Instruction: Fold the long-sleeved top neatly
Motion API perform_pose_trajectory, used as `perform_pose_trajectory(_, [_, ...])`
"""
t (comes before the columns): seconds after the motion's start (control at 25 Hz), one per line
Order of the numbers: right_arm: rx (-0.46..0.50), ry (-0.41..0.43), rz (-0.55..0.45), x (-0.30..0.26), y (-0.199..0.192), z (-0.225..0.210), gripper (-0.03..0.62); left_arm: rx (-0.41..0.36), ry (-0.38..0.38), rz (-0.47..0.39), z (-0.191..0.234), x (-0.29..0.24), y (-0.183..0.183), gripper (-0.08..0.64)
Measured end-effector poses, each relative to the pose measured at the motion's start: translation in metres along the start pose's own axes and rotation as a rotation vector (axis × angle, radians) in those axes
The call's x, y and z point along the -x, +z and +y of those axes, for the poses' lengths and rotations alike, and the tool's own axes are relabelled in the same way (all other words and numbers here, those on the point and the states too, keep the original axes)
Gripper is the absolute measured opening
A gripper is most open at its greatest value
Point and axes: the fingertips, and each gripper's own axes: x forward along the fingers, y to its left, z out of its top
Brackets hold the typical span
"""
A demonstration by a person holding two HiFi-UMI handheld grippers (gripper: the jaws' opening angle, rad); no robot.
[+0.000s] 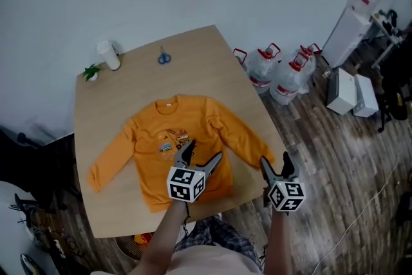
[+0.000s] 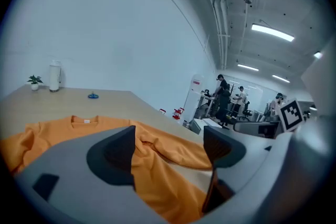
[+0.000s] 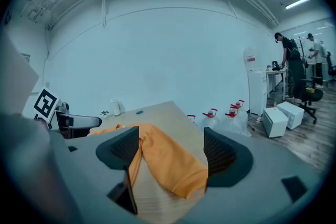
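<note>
Left hand-held gripper [image 1: 205,152] hovers, jaws apart, over orange top [image 1: 151,138], print illegible.

Chest print [image 1: 171,142] of top [image 1: 151,170] half hidden behind left tongs [image 1: 205,150], lettering too small to read

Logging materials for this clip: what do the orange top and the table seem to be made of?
Orange top: soft knit fabric, likely cotton jersey; matte, creasing into loose folds.
Table: wood or wood-look laminate; smooth, light tan, faint grain lines; which one is unclear.
</note>
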Motion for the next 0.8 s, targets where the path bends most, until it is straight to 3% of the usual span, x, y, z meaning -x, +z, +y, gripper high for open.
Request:
perform_pose_trajectory(0.44, [-0.147,-0.149,0.194,-0.018,-0.088,-0.048,0.313,0.036,-0.047,0.129,-0.020,-0.049,-0.055,0.405])
perform_pose_trajectory(0.8, [-0.310,-0.277,0.337,-0.029,-0.106,-0.058,0.299,0.078,-0.057,0.232,-0.029,-0.067,-0.071,0.405])
